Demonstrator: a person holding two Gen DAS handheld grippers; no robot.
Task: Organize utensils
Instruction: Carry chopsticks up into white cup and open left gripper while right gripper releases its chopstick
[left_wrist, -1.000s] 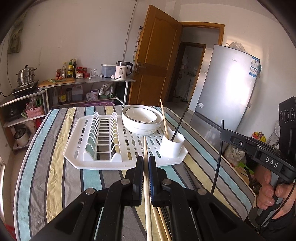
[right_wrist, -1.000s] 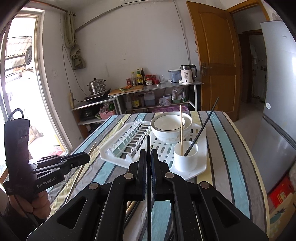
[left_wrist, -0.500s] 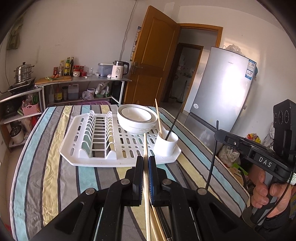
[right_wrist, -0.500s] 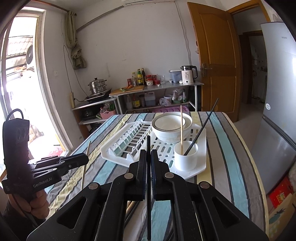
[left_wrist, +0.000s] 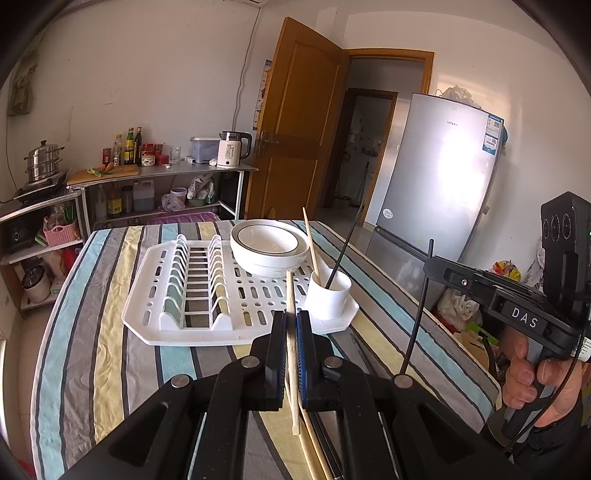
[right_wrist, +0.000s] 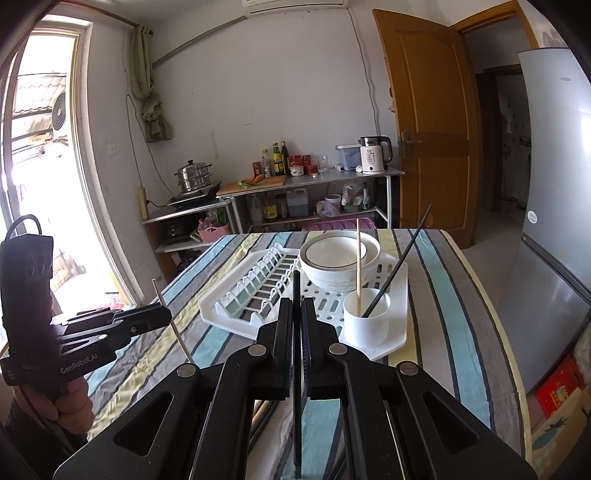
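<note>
Left gripper (left_wrist: 291, 325) clamping one wooden chopstick (left_wrist: 291, 295), right gripper (right_wrist: 296, 314) one black chopstick (right_wrist: 296, 291)

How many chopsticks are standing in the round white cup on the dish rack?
2. A pale wooden chopstick stands nearly upright at the left side of the round white cup. A thin black chopstick leans to the right. Anything shorter inside the cup would be hidden.

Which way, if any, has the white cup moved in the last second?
No. The white cup stands on the same near corner of the drying rack, in front of the bowl.
</note>
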